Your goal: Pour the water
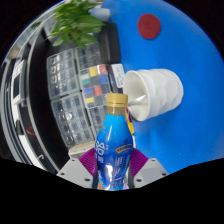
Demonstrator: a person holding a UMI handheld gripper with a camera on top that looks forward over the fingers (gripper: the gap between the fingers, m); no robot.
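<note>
A blue bottle (115, 140) with a yellow cap (117, 100) and a printed label stands between my fingers, and my gripper (113, 168) is shut on the blue bottle, its purple pads (142, 162) pressing both sides. The whole view is rolled sideways. A white paper cup (156, 91) lies just beyond the bottle's cap, its open mouth facing the cap and close to it. The cup rests against a blue surface (185, 45). No water is visible passing between bottle and cup.
A red round mark (149, 26) sits on the blue surface beyond the cup. Clear plastic storage boxes (72, 95) stand to the left, a colour-checker card (97, 85) beside them, and green plant leaves (75, 20) beyond.
</note>
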